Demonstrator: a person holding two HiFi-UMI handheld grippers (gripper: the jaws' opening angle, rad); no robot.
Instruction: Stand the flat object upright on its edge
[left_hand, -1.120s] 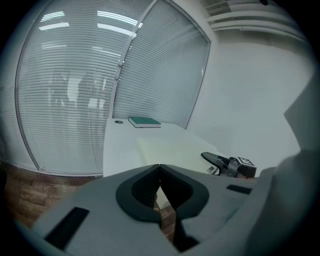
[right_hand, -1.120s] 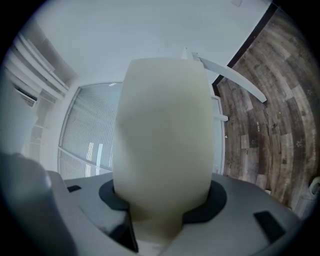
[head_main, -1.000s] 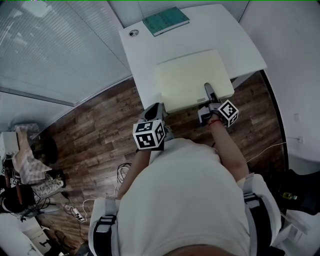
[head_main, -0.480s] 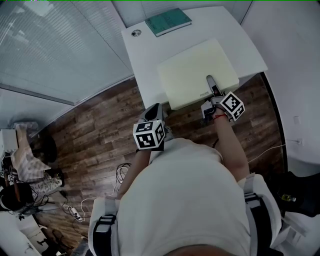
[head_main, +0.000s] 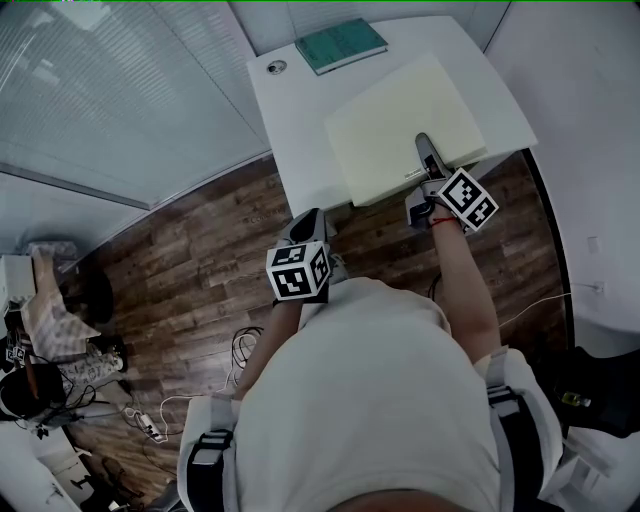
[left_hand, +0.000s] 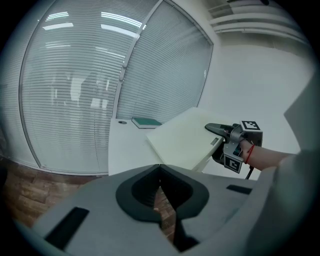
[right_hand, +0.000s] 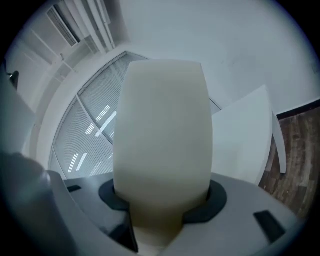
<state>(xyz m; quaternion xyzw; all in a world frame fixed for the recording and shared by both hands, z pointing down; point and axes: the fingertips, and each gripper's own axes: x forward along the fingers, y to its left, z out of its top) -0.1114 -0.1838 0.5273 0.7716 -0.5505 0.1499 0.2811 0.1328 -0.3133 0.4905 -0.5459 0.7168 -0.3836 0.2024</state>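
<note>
The flat object is a large cream board (head_main: 395, 125). It slopes on the white table (head_main: 300, 110), its near edge lifted and its far edge low. My right gripper (head_main: 424, 148) is shut on that near edge at the right, one finger on top and one underneath. In the right gripper view the board (right_hand: 162, 135) fills the space between the pads. The left gripper view shows the board (left_hand: 182, 140) slanting, with the right gripper (left_hand: 220, 131) on its edge. My left gripper (head_main: 308, 222) hangs off the table near my body, shut and holding nothing.
A green book (head_main: 342, 44) lies at the table's far edge, with a round cable grommet (head_main: 276, 67) to its left. Wooden floor (head_main: 200, 270) surrounds the table. Blinds cover a glass wall (head_main: 110, 90) to the left. The table ends close behind the board on the right.
My right gripper has risen and rolled with the board's near edge, so the board tilts steeper and has shifted up the picture. The left gripper has stayed put.
</note>
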